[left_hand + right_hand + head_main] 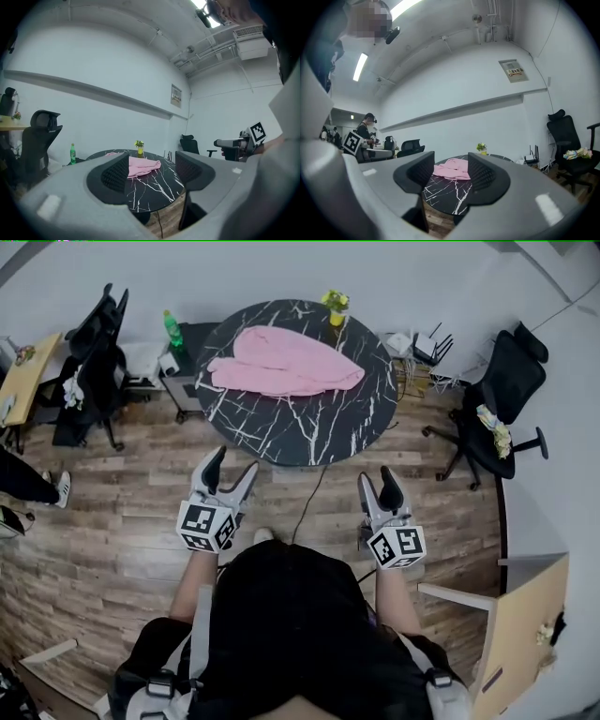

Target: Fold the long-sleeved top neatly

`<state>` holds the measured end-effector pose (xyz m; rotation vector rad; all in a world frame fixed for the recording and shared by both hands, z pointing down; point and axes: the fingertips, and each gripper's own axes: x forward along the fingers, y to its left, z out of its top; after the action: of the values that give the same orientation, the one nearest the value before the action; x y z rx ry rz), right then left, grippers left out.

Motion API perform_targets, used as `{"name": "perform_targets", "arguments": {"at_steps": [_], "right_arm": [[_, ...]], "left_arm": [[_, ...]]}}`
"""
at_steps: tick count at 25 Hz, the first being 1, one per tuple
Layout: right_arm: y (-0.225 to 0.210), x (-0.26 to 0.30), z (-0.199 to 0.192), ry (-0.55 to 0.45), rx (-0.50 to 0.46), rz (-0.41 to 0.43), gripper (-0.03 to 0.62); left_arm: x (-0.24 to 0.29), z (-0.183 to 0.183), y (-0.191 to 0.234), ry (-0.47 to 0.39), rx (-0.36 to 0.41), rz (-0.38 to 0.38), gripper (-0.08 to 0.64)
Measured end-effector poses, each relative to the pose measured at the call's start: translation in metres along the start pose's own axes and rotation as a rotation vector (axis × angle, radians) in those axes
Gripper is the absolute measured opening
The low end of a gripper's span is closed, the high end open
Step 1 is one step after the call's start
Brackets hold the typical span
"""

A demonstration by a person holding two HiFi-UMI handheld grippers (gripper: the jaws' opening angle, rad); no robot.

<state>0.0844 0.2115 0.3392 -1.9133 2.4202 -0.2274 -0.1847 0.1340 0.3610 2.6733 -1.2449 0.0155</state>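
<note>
Both open and empty: left gripper [234, 461], right gripper [377, 476]; pink top [284, 363], seemingly bunched, at twelve o'clock on table [309, 432].

Left gripper [151, 172] jaws apart; pink top [143, 166] lies on black table [152, 188].

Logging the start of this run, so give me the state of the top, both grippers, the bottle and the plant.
Top: bunched up on the table, not held.
Left gripper: open, empty, short of the table.
Right gripper: open, empty, short of the table.
Bottle: upright, beside the table.
Plant: upright at the table's far edge.
</note>
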Motion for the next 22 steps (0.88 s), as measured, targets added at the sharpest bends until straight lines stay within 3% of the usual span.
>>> {"name": "perform_targets", "arguments": {"at_steps": [4,8,14,22], "right_arm": [[0.016,0.03,-0.015,0.031,0.007,0.028,0.215],[0.023,0.054,-0.022,0.059,-0.005,0.05,0.215],[-0.011,0.084,-0.014,0.023,0.007,0.003,0.183],[-0.056,0.154,-0.003,0.028,-0.004,0.076,0.172]], "left_arm": [[0.016,-0.005,0.014,0.018,-0.008,-0.036,0.318],[0.029,-0.013,0.036,0.047,-0.033,-0.026,0.318],[0.058,-0.01,0.052,0.067,-0.026,-0.009,0.317],[0.121,-0.002,0.061,0.089,-0.028,0.031,0.316]]}}
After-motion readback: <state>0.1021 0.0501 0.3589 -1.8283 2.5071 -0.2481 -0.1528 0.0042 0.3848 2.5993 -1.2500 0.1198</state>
